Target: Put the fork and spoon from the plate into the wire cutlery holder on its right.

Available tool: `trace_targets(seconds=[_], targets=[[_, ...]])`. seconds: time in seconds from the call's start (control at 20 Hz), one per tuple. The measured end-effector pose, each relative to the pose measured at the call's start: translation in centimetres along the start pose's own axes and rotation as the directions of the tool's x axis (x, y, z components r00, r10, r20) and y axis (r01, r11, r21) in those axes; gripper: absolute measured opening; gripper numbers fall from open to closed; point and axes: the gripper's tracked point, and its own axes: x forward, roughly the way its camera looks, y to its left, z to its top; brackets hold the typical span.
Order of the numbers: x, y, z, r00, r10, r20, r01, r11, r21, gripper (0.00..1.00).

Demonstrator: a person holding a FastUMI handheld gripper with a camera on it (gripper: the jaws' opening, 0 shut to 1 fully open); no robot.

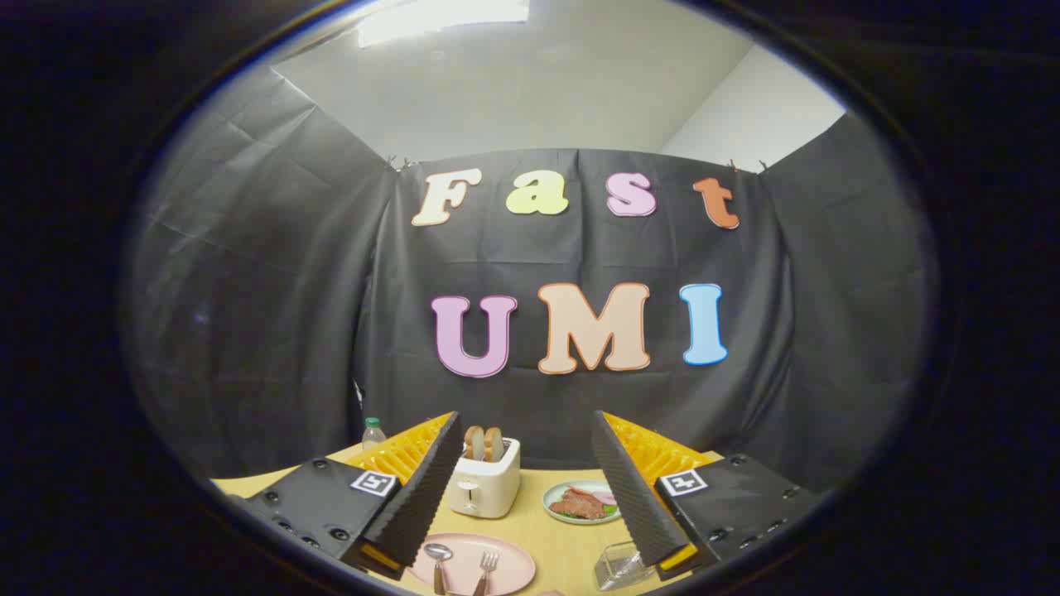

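Count on the table (546, 530): 1 pink plate (505, 571) carrying 1 spoon (438, 556) and 1 fork (487, 568). 1 white toaster (487, 484) with 2 bread slices (483, 443). 1 plate of food (581, 502). 1 clear container (617, 564). 1 bottle (373, 432). 1 gripper (527, 463), 2 fingers, spread apart, holding nothing.

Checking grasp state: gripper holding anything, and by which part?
Nothing held. Gripper is open above the table; spoon and fork lie on the pink plate.
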Motion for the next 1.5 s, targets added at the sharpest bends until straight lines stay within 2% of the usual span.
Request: trace_targets(seconds=[0.85,1.2,1.5], targets=[[1.7,1.8,-1.8,0.998,0.055,-0.019,-0.055,0.998,-0.028,0.99],[2.0,2.5,-7.0,0.987,0.088,-0.137,-0.093,0.995,-0.036,0.99],[1.6,3.8,-12.9,0.948,0.135,-0.29,-0.149,0.988,-0.028,0.99]])
